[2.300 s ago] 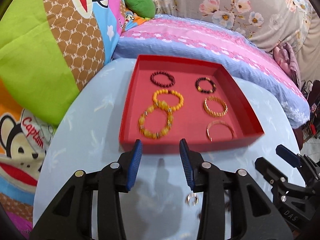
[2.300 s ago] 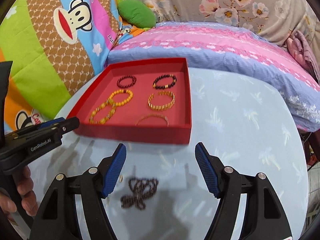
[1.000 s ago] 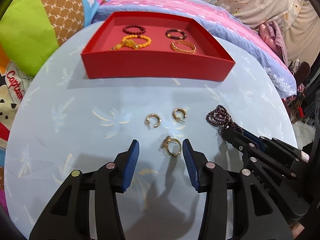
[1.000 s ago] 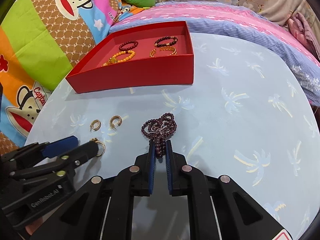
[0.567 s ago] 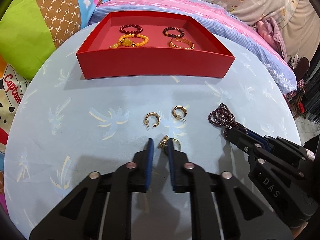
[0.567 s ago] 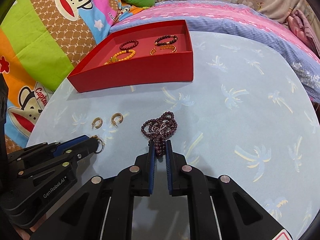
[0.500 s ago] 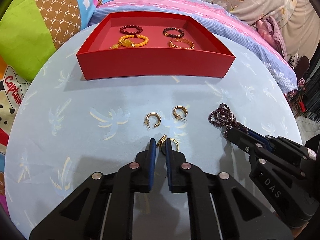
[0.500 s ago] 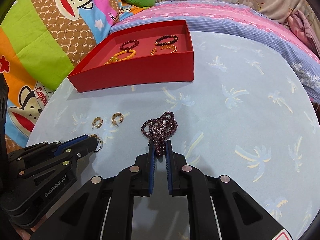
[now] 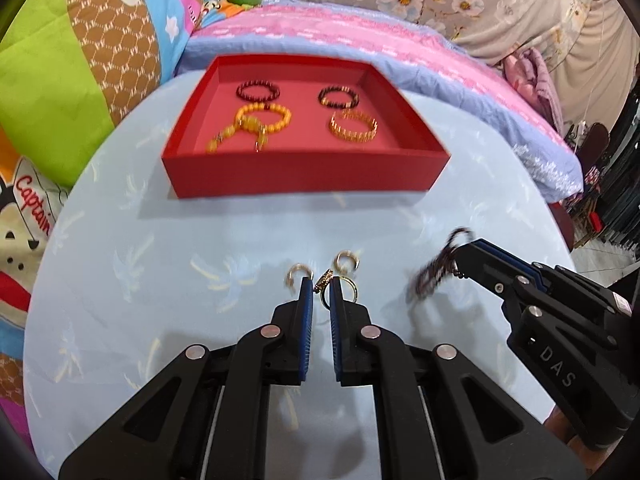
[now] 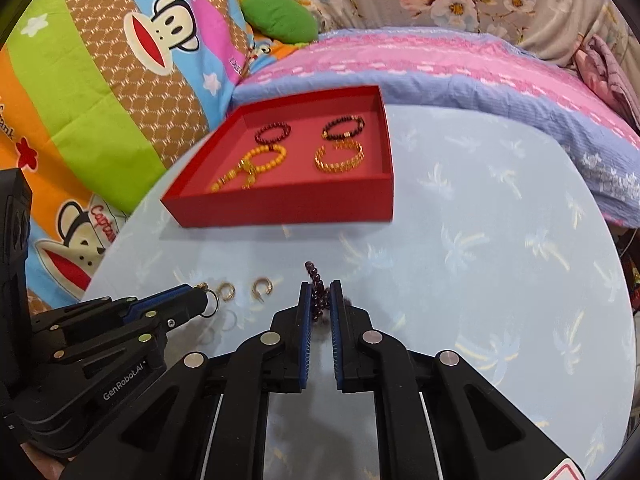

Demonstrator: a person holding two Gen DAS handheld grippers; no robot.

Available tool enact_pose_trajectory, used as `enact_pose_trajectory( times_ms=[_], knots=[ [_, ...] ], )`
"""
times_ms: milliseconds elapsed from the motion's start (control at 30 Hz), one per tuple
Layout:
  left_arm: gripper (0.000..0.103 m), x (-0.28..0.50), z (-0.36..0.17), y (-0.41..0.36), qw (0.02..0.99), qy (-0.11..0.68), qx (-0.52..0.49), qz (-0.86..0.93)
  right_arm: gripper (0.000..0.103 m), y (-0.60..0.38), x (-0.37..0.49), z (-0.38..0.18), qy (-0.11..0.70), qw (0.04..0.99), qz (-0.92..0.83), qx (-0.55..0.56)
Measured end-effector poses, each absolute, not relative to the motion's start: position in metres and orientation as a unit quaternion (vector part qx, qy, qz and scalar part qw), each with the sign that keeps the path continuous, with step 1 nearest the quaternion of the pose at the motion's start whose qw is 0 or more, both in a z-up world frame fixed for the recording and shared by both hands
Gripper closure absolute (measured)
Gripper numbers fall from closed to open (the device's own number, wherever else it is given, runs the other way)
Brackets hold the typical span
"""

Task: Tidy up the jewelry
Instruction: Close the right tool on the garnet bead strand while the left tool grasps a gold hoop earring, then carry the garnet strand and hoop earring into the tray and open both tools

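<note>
Gripping a gold ring (left claw), right claw pinching beads.

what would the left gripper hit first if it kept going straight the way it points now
Probably the near wall of the red cardboard tray. The left gripper, shut on a gold ring, points between two gold hoop earrings on the table, apparently passing above them; depth is unclear.

shiny metal earrings, matt red tray

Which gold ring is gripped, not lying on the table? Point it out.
The larger ring, with a small charm on it, pinched in the left gripper. The two hoop earrings just beyond it lie loose on the table.
</note>
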State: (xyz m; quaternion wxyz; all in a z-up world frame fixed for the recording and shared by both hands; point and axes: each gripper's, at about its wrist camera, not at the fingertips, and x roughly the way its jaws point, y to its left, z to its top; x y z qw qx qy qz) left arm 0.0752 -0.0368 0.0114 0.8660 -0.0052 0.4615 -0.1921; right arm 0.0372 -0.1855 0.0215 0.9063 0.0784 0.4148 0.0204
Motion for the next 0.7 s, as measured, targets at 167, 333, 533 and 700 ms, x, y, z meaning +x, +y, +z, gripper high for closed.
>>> enact_pose_trajectory(
  times_ms=[167,333,533,700],
  knots=[
    [0.095,0.089,0.035,-0.032,0.875,0.441,-0.016,-0.197,0.102,-0.186,0.053,0.048,0.388,0.919,0.026,0.069],
    [0.095,0.100,0.050,-0.025,0.886,0.424,-0.019,-0.188,0.102,-0.196,0.062,0.050,0.387,0.919,0.019,0.077],
    [0.095,0.102,0.038,-0.015,0.882,0.437,-0.029,-0.175,0.063,-0.187,0.055,0.025,0.420,0.903,0.037,0.076],
    [0.095,0.098,0.026,-0.013,0.875,0.451,-0.030,-0.174,0.052,-0.168,0.051,-0.005,0.446,0.892,0.048,0.053]
  ],
)
